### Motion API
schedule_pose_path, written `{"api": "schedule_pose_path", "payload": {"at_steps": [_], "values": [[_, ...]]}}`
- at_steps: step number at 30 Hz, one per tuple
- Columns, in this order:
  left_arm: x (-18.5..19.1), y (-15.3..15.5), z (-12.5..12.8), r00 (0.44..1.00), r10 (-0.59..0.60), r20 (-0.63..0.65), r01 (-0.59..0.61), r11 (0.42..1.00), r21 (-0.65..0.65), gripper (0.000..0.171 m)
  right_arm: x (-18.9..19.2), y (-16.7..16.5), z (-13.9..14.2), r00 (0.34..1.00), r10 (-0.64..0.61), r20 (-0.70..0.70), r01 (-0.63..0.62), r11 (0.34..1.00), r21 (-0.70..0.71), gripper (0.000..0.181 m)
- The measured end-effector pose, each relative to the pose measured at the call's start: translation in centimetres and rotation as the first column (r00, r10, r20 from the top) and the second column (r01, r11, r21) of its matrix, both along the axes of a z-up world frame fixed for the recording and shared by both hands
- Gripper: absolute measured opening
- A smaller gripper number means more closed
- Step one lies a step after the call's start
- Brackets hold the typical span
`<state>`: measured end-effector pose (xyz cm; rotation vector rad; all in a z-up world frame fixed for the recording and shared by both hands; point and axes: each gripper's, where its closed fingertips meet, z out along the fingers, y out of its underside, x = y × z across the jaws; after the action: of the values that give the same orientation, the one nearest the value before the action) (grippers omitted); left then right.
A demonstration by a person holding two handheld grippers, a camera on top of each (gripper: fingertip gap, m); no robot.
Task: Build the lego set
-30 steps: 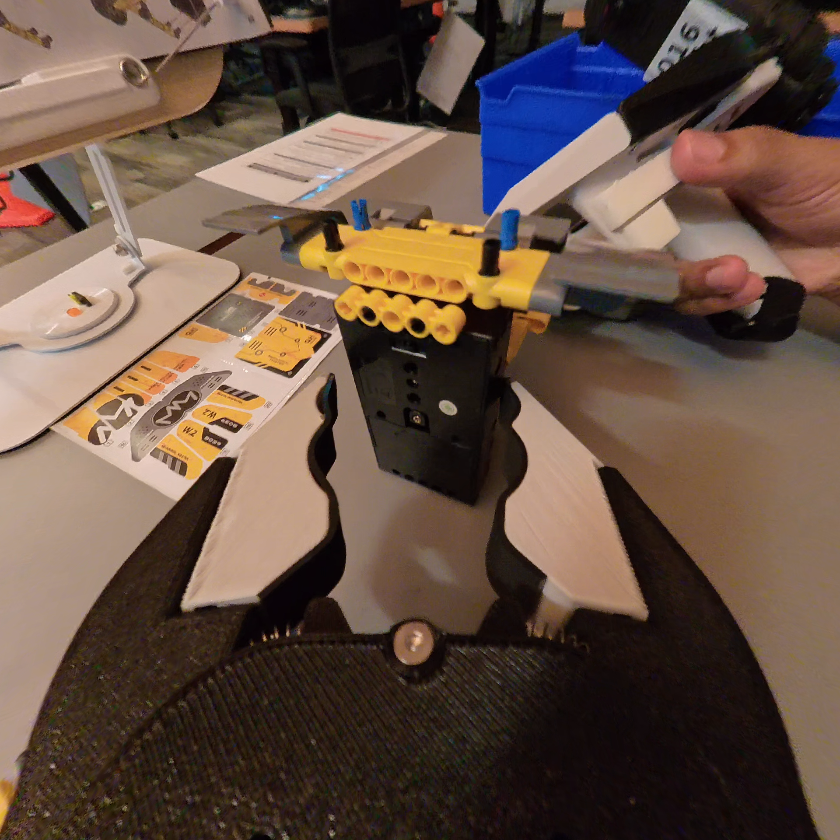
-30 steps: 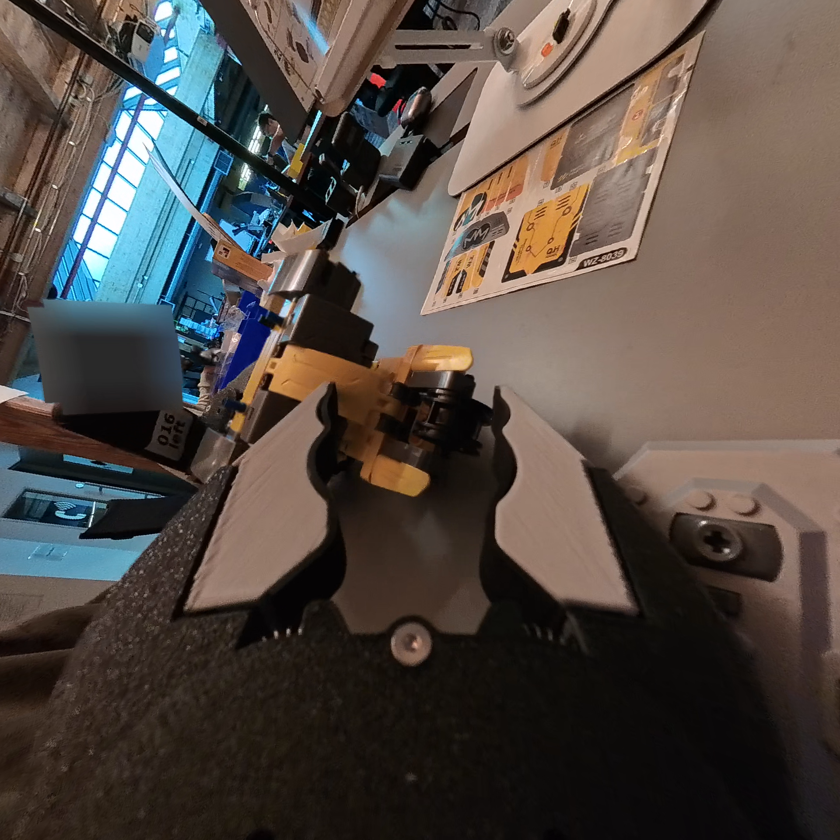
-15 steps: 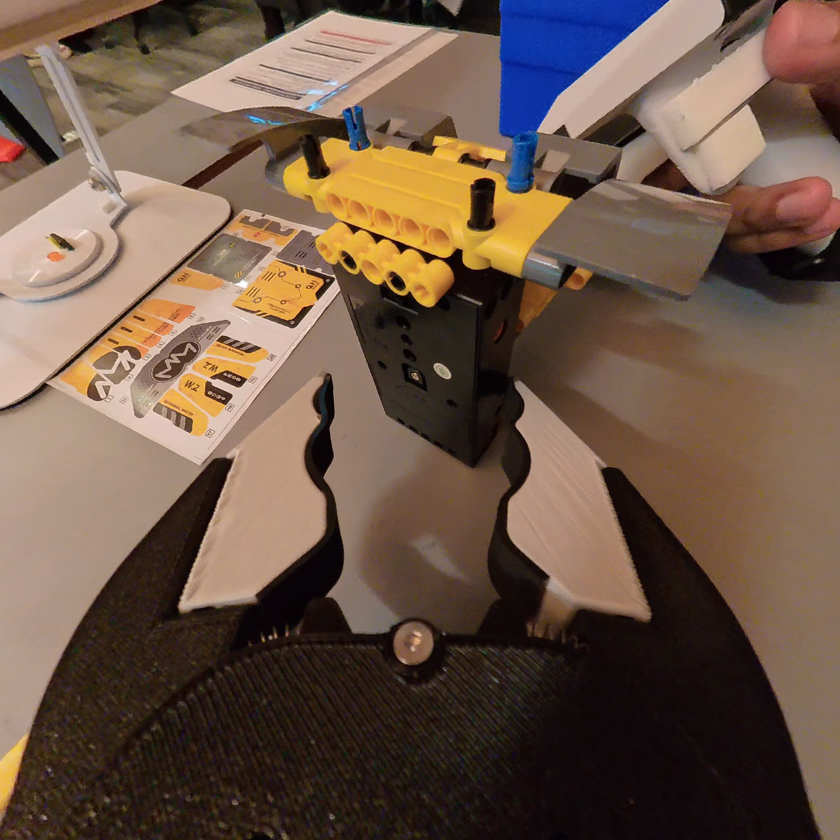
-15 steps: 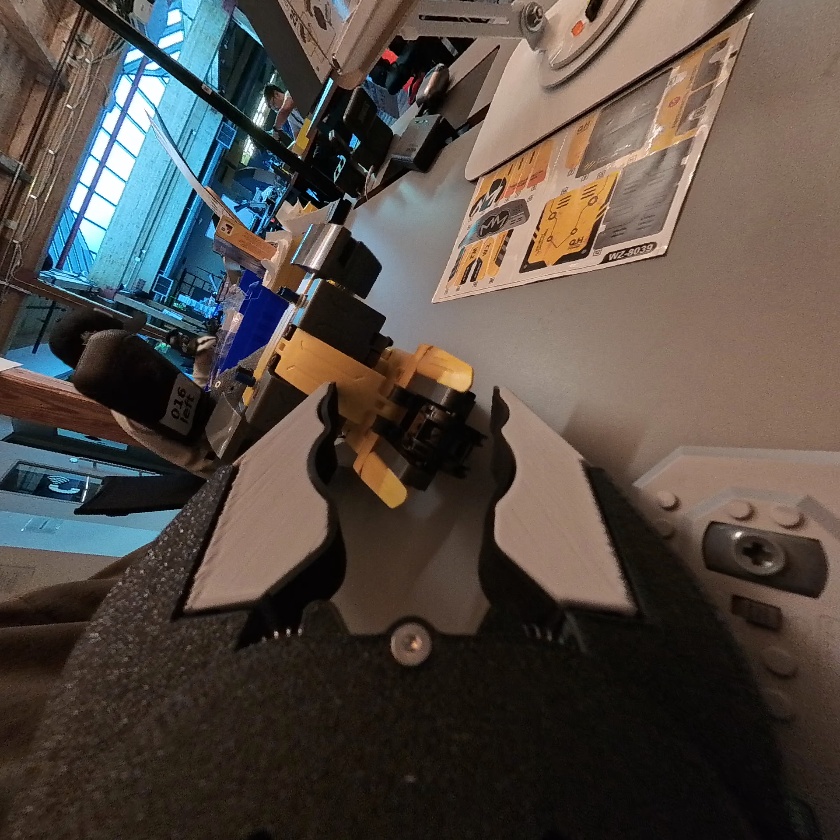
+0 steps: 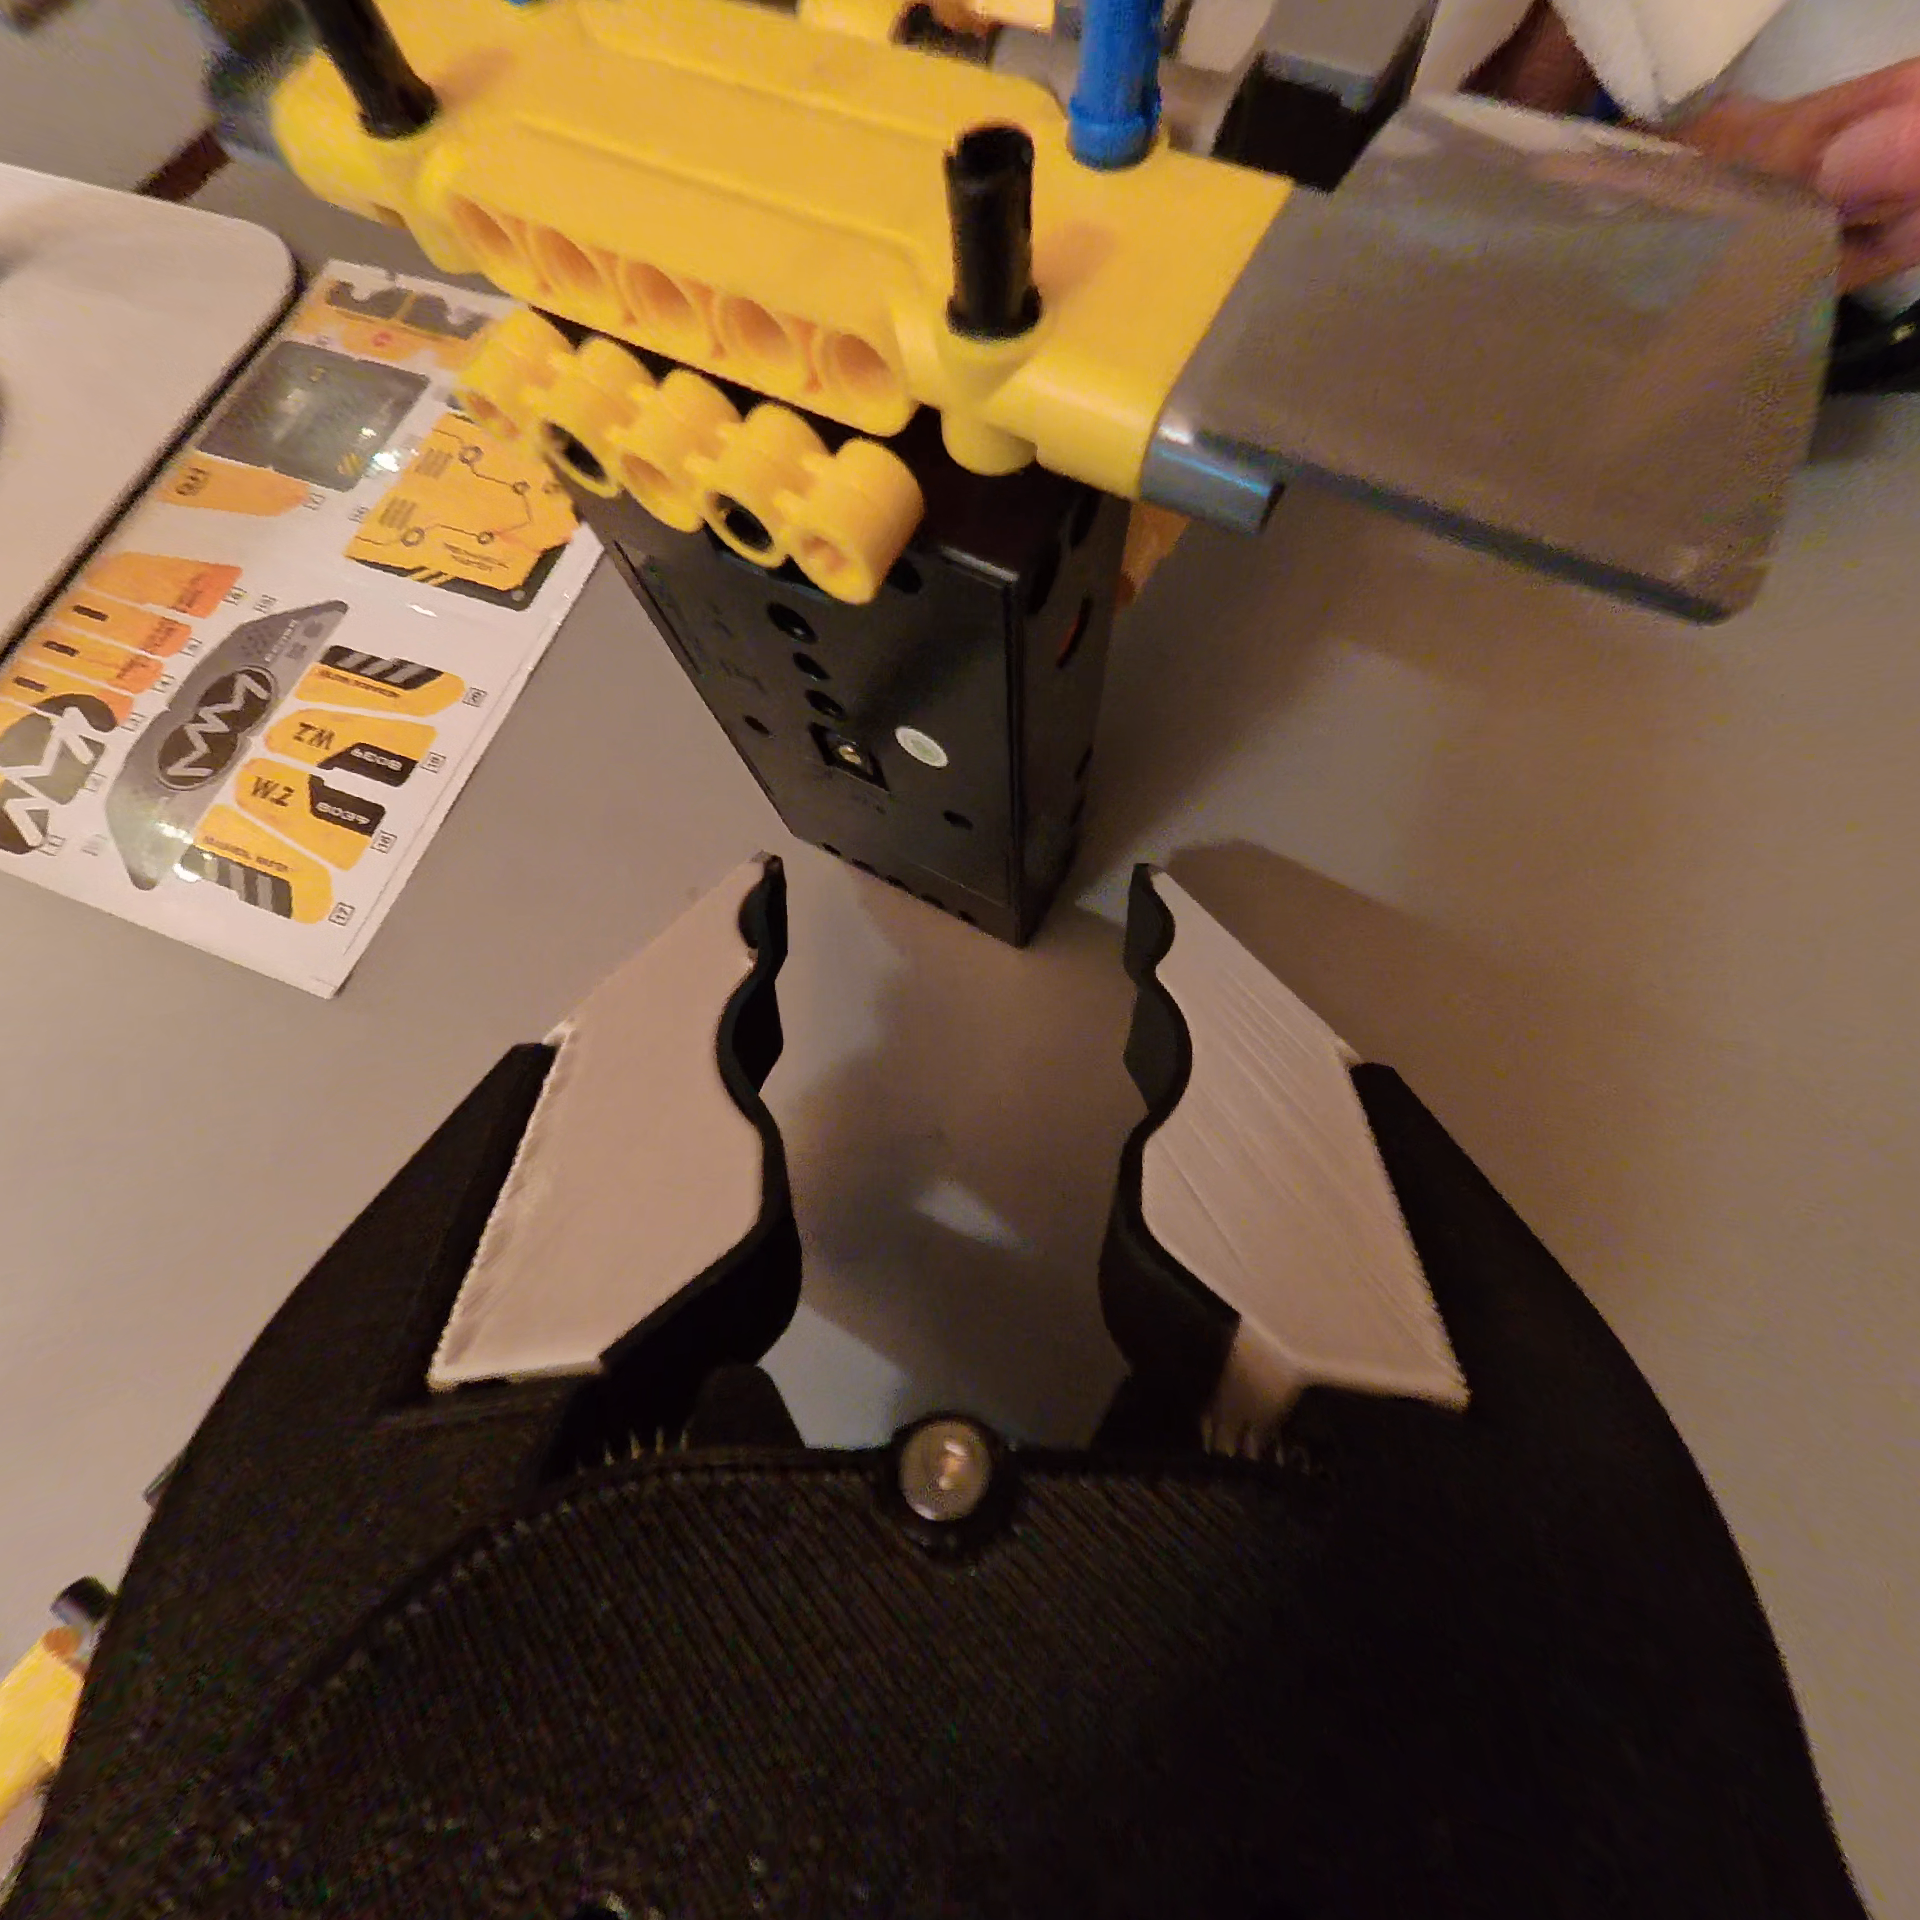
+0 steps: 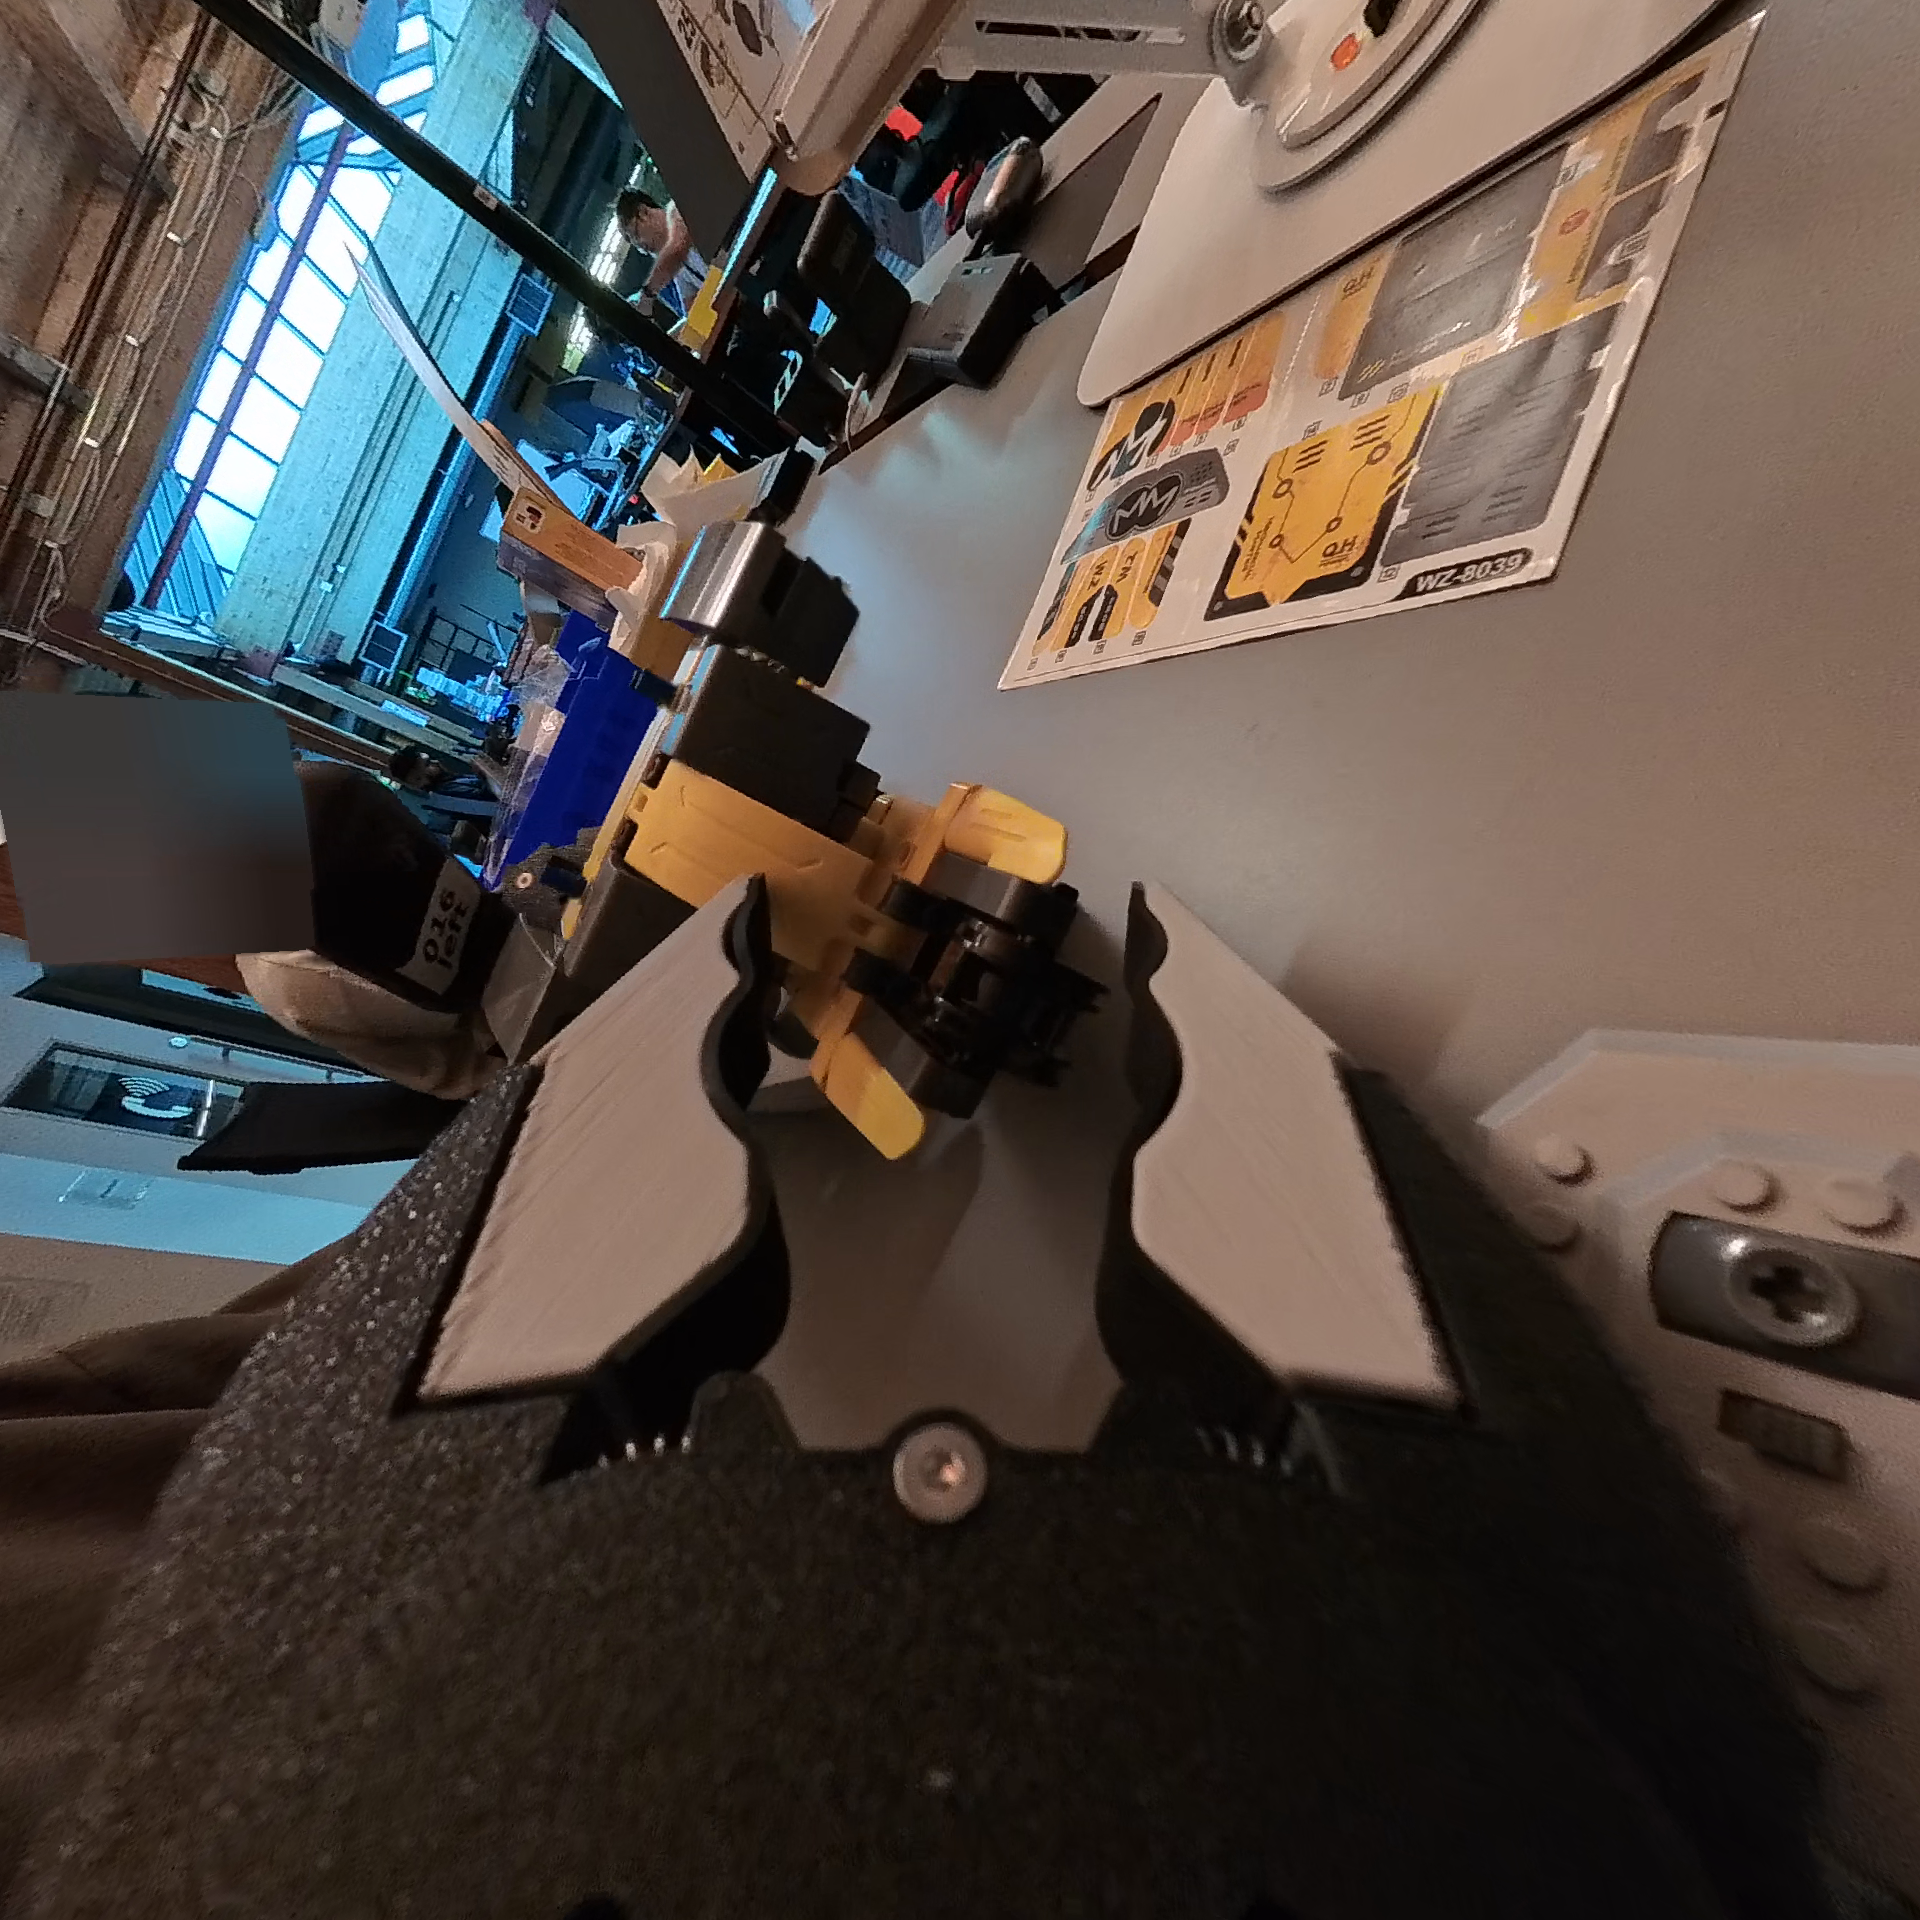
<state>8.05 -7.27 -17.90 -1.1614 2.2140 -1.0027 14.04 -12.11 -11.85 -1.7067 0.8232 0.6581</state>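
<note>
A toy brick model has a black box body [image 5: 883, 727], yellow beams [image 5: 790, 208] on top with black and blue pins, and a grey panel [image 5: 1507, 395] at the right. It stands tilted on the grey table [image 5: 1455, 935]. My left gripper [image 5: 951, 894] is open and empty, with its fingertips just short of the box's base. My right gripper [image 6: 943, 904] is open, and the model's yellow and black end [image 6: 935, 966] lies between its fingertips without being clamped. A person's fingers [image 5: 1860, 166] show by the grey panel. The left gripper's black body [image 6: 416, 914] shows beyond the model.
A sticker sheet [image 5: 260, 665] lies left of the model and also shows in the right wrist view [image 6: 1351, 436]. A white lamp base [image 6: 1299, 135] sits on a white pad [image 5: 104, 343]. A grey studded plate with a screw [image 6: 1714, 1299] is near the right gripper. A blue bin [image 6: 582, 748] stands behind. My hands' fingertips stand some 10 cm from each other.
My left gripper has drawn back, so the black box is now ahead of the fingertips instead of between them, and the view looks down more steeply. The right gripper has barely moved.
</note>
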Motion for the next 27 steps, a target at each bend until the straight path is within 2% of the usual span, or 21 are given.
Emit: {"api": "schedule_pose_path", "payload": {"at_steps": [6, 13, 20, 27], "values": [[-1.1, -0.7, -1.0, 0.997, -0.065, -0.044, 0.067, 0.997, 0.048, 0.062, 0.4, -0.1, -0.1, 1.000, -0.022, 0.010, 0.022, 1.000, -0.006, 0.068], [-1.6, -1.5, -1.2, 0.992, -0.111, -0.062, 0.113, 0.993, 0.029, 0.058, 1.0, -0.2, 0.4, 0.997, -0.063, 0.042, 0.063, 0.998, 0.004, 0.068], [-1.8, -1.7, -1.2, 0.990, -0.123, -0.063, 0.125, 0.992, 0.027, 0.057, 0.5, 0.1, 0.9, 0.999, -0.042, 0.025, 0.041, 0.998, 0.043, 0.070], [-1.9, -1.7, -1.2, 0.989, -0.133, -0.068, 0.135, 0.991, 0.021, 0.057, 0.8, -0.1, 0.6, 0.998, -0.055, 0.036, 0.054, 0.998, 0.022, 0.071]]}}
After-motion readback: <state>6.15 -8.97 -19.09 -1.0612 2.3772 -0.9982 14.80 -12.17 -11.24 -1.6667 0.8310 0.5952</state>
